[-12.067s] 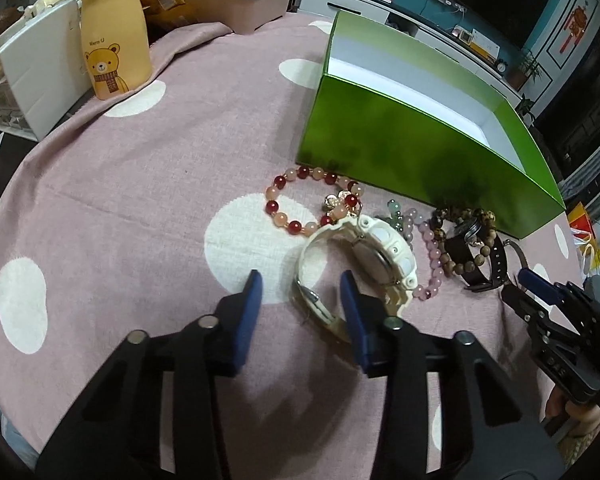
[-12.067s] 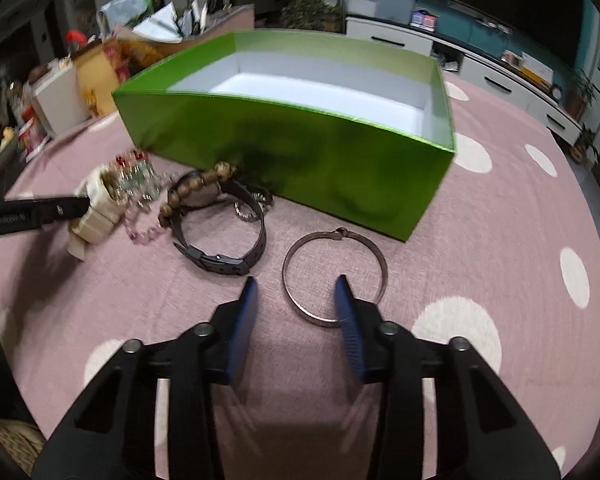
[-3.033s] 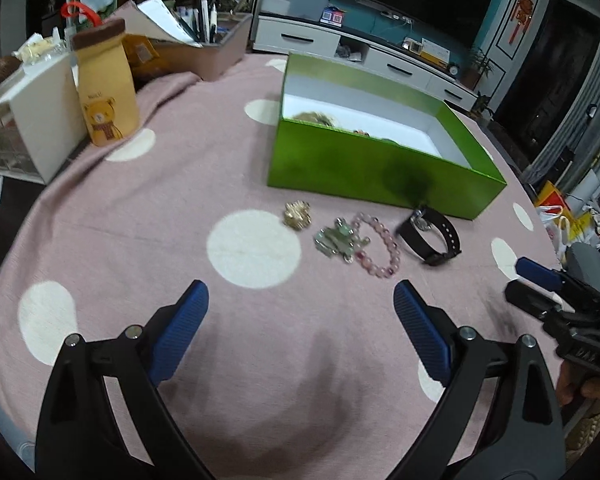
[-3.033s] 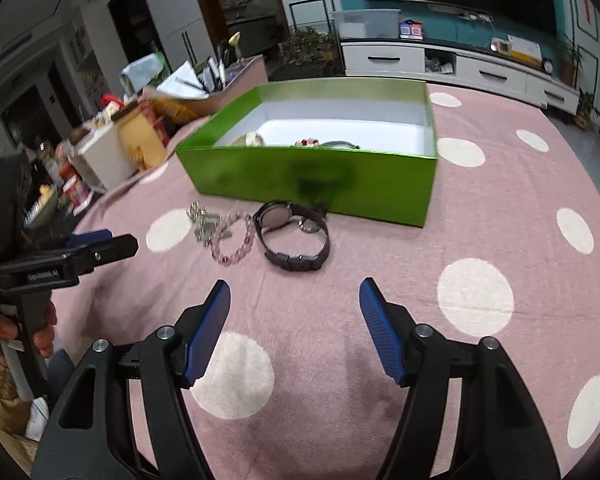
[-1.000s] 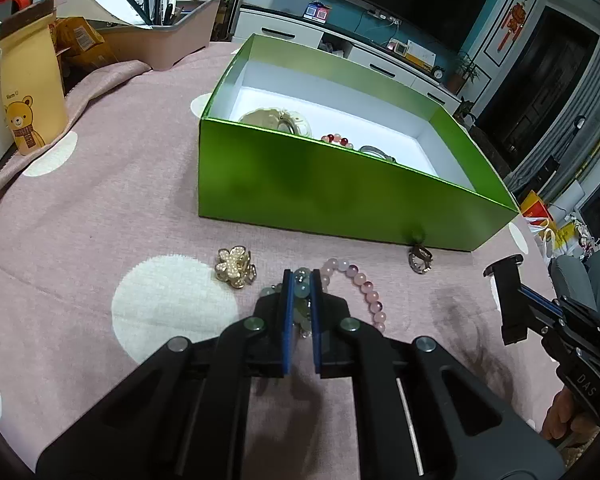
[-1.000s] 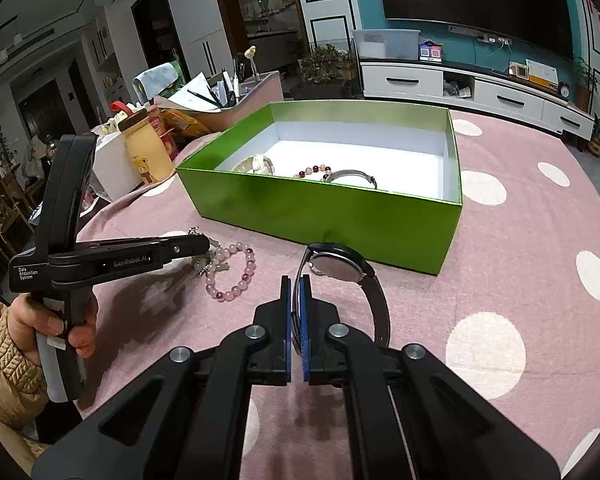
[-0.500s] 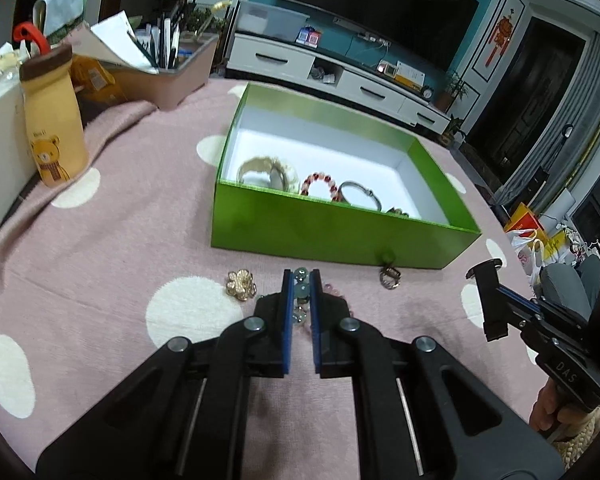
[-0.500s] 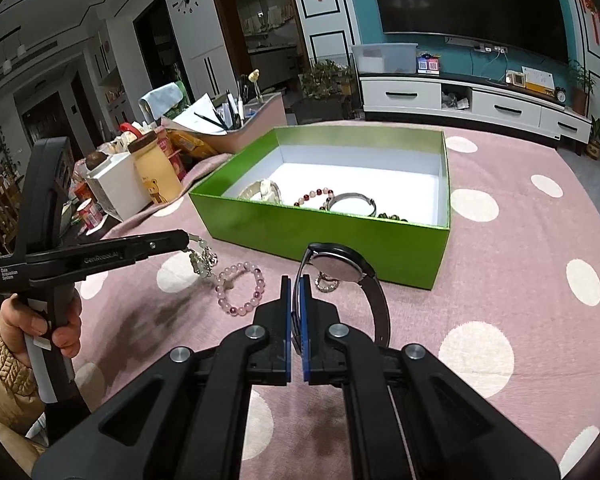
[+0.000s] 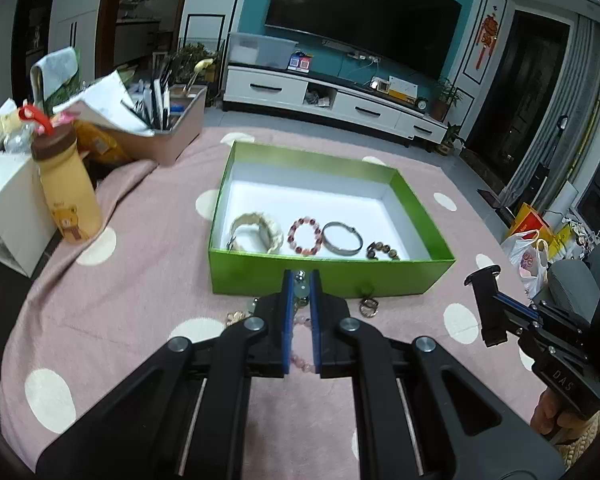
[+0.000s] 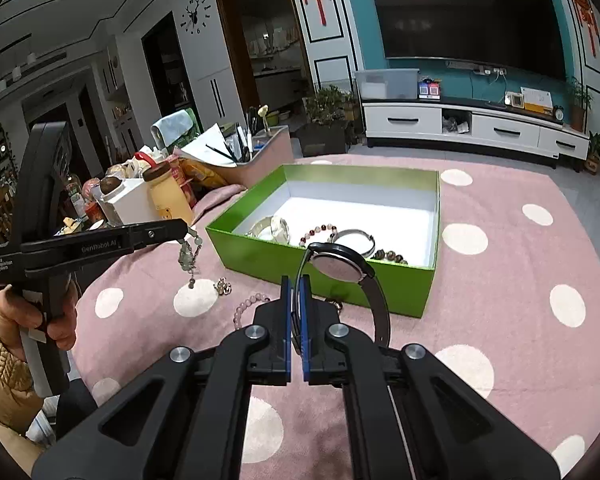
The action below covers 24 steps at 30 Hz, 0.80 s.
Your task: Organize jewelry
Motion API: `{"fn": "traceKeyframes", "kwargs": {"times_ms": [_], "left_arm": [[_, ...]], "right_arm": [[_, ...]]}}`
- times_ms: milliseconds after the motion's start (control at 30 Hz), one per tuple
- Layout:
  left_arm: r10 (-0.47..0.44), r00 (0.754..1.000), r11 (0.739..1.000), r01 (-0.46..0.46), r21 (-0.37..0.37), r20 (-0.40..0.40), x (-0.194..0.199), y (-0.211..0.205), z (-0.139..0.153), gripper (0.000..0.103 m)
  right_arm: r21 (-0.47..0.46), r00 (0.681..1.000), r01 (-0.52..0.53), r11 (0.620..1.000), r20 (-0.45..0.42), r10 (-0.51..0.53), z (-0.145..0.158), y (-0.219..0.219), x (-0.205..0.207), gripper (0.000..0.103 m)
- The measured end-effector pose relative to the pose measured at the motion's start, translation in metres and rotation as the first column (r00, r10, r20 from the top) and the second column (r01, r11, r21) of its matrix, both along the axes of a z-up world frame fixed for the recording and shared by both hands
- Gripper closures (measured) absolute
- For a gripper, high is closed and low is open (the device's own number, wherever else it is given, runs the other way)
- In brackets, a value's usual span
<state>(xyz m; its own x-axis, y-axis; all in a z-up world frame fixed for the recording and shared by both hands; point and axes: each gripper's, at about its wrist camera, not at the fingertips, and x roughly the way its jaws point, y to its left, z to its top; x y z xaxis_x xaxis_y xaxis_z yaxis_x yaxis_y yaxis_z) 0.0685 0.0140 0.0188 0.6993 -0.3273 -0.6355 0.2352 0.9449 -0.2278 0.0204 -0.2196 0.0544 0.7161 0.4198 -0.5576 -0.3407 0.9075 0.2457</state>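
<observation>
We have a piece in each hand, both lifted clear of the counter [image 10: 500,300] with its pink dotted cloth. The left gripper [image 9: 301,292] has its jaws closed on a green beaded pendant [image 10: 187,258], which dangles freely below the tips in the right wrist view. The right gripper [image 10: 295,300] has its jaws closed on the strap of a black watch [image 10: 340,266], whose round face stands up above the tips while the rest of the strap curves down to the right.

We judge the pendant light and limp: it will swing as it is carried, and its beads look smooth, so a pinch near the top of the string, as now, seems best. The watch seems a little heavier and half stiff; the strap gives a flat, forgiving hold, better than the glassy face, which could scratch or slip.

The green box [image 9: 416,204] sits just beyond both grippers and holds four pieces in a row along its near wall: one cream watch [image 9: 256,232], one red bead bracelet [image 9: 305,236], one metal bangle [image 9: 342,239] and one brown bead bracelet [image 9: 382,249]. Outside the box, on the cloth, we count three more: one pink bead bracelet [image 10: 252,303], one gold brooch [image 10: 223,286] and one small ring-like charm [image 9: 368,307] beside the box wall. Two are held, making nine in all.
</observation>
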Motion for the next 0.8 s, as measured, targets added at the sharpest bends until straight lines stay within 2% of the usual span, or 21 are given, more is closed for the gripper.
{"fn": "traceKeyframes", "kwargs": {"times_ms": [367,800], "left_arm": [[-0.042,0.998,0.998,0.040,0.045,0.051,0.008,-0.021,0.026,0.096],[-0.072,0.995,0.995,0.067,0.074,0.073,0.033,-0.042,0.033,0.096]], "right_arm": [[0.010,0.999,0.016,1.000,0.044,-0.016,0.017,-0.006,0.004,0.100],[0.003,0.997,0.021,1.000,0.074,-0.021,0.025,-0.007,0.023,0.100]]}}
